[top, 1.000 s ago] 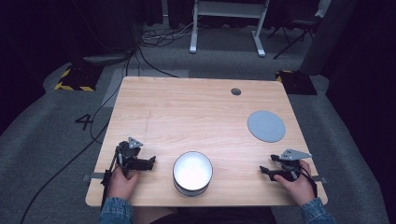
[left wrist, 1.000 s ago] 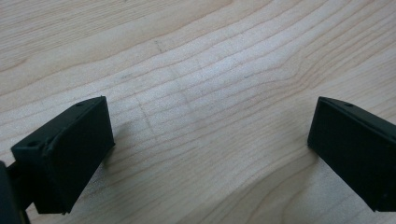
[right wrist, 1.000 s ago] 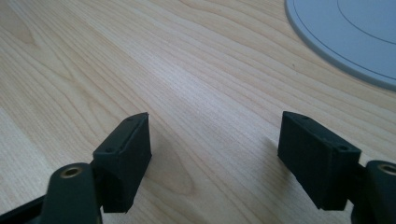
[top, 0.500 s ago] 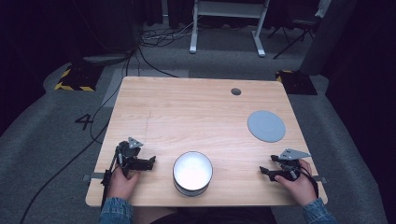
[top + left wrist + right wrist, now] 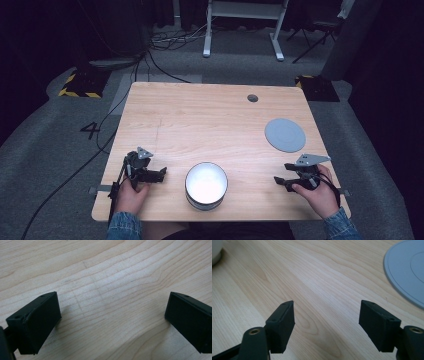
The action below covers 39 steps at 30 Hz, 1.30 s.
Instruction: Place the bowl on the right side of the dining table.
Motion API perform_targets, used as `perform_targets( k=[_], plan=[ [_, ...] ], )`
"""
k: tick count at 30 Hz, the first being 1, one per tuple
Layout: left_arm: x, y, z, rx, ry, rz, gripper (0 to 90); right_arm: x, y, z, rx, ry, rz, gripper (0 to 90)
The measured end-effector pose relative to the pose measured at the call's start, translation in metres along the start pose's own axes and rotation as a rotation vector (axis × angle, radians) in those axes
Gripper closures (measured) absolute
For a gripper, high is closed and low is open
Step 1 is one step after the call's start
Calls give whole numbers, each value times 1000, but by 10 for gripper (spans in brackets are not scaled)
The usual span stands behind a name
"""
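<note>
Two grippers rest low on a pale wooden table (image 5: 200,120): the left gripper (image 5: 161,173) spread wide, the right gripper (image 5: 281,181) also released after narrowing slightly, both empty. Between them sits a white bowl (image 5: 206,184); a grey disc (image 5: 285,134) lies centre-right. Grey carpet (image 5: 60,150) surrounds, cables (image 5: 165,42) at top.

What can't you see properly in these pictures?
- Inside the white bowl, high view: glare washes it out, so whether anything is in it cannot be told.
- The bowl in the right gripper view: cut off by the top left corner.
- The grey disc, right gripper view: cut off by the right edge.
- The small dark spot on the table, high view: too small to tell what it is.
</note>
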<state>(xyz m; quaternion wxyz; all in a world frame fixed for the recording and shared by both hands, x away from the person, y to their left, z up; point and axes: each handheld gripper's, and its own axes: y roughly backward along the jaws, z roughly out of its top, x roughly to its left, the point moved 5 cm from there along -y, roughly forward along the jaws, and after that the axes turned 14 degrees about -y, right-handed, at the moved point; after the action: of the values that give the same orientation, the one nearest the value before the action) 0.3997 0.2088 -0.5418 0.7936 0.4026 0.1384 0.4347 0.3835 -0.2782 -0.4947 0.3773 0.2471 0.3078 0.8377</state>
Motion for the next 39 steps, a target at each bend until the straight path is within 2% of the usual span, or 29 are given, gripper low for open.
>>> perform_targets(
  k=[1, 3, 5, 8, 15, 22, 28, 32, 34, 39],
  plan=[
    [0, 0, 0, -1, 2, 2, 4, 5, 2, 7, -10, -1, 10, 289],
    [0, 0, 0, -1, 3, 1, 4, 6, 3, 9, -12, -3, 10, 289],
    [0, 0, 0, -1, 3, 2, 4, 13, 7, 18, -20, 2, 35, 290],
    [0, 0, 0, -1, 3, 2, 4, 18, 8, 24, -18, 13, 44, 303],
    [0, 0, 0, -2, 0, 1, 3, 31, 6, 40, -41, 16, 73, 326],
    [1, -1, 0, -4, -2, 5, 3, 44, 5, 54, -51, 27, 79, 326],
    [0, 0, 0, -4, 5, 7, 12, 55, -2, 66, -41, 72, 94, 312],
    [0, 0, 0, -6, 7, 13, 12, 62, -8, 77, -46, 82, 118, 312],
    [0, 1, -1, -2, 13, 14, 12, 68, -10, 84, -44, 92, 146, 312],
    [-1, 2, -2, -3, 14, 20, 12, 84, -11, 101, -53, 132, 169, 318]
  ],
)
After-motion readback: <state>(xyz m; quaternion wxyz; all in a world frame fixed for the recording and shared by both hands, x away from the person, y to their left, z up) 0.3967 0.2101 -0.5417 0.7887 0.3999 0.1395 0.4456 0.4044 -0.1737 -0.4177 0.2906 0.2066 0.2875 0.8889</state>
